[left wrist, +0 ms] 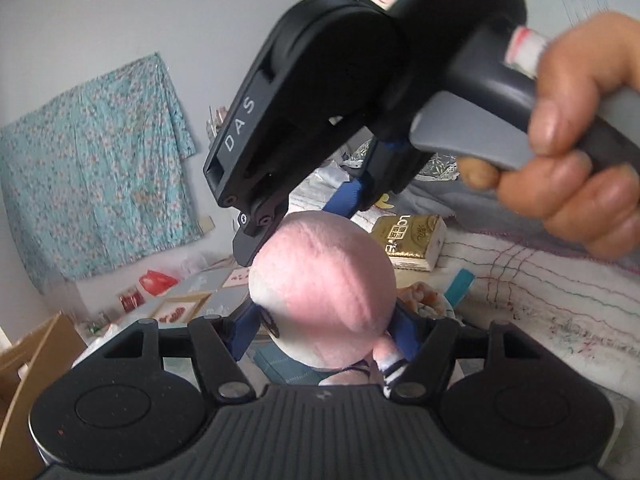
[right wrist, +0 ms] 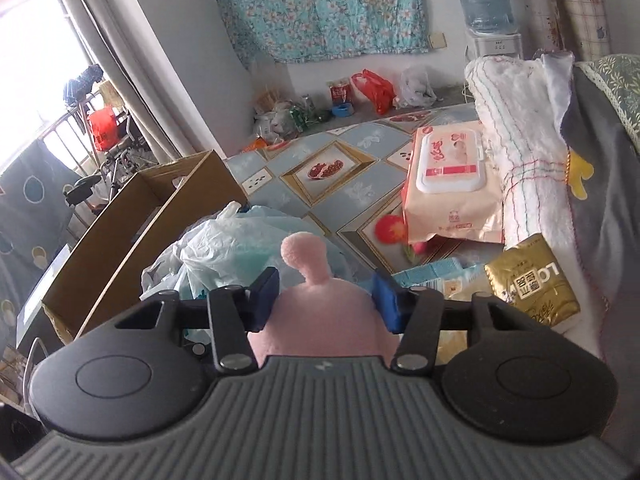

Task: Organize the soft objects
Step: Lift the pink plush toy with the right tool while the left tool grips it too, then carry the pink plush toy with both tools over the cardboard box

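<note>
Gripping one pink plush toy [left wrist: 324,288] from two sides, both grippers meet on it above the bench [right wrist: 280,176]. The left gripper [left wrist: 324,336] has its blue pads [left wrist: 246,332] pressed on either flank of the toy's round body, jaws clamped on it. The right gripper [right wrist: 324,300] comes in from above in the left view; in its own view its jaws stand on either side of the toy's pink top, with the pads [right wrist: 386,300] touching or very nearly touching the plush. Whether they truly squeeze cannot be told. A small pink knob [right wrist: 306,258] sticks up between them.

Step in hand, as judged: a hand-over or two-handed carry of the toy, held in the air, not yet set anywhere. The next move calls for one gripper to take a firm hold before the other lets go, then a carry to a resting place. The cardboard box [right wrist: 132,224] at left looks a likely bin, but that is a guess.

Count, as far as seen:
- plush toy: one
- grippers: two
- wet-wipe pack [right wrist: 450,164]: one
- gold tissue pack [right wrist: 528,282]: one
- rolled white towel [right wrist: 516,136]: one
- cardboard box: one
- pale plastic bags [right wrist: 224,248] by the box: at least one, the heap too crumpled to count
- floral cloth [right wrist: 320,4] on the wall: one
</note>
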Action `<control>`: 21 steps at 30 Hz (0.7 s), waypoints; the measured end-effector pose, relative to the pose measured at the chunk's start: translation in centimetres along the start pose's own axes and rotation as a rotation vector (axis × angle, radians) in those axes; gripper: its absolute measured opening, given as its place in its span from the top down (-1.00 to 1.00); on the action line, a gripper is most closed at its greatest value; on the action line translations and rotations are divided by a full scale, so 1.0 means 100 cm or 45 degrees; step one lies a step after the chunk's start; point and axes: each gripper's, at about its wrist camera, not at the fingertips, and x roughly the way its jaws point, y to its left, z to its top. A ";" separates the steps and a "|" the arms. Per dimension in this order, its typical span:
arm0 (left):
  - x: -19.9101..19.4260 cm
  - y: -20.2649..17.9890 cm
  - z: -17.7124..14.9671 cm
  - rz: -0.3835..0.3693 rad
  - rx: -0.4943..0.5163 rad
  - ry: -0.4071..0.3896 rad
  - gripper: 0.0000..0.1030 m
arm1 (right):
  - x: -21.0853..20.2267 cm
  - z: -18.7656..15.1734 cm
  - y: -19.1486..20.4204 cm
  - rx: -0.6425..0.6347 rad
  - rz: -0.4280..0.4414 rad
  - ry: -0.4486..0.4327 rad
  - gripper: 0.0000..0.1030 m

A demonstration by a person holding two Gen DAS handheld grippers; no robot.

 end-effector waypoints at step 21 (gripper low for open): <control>-0.005 -0.015 -0.008 0.034 0.142 -0.057 -0.40 | -0.013 0.006 -0.012 0.109 -0.028 -0.051 0.77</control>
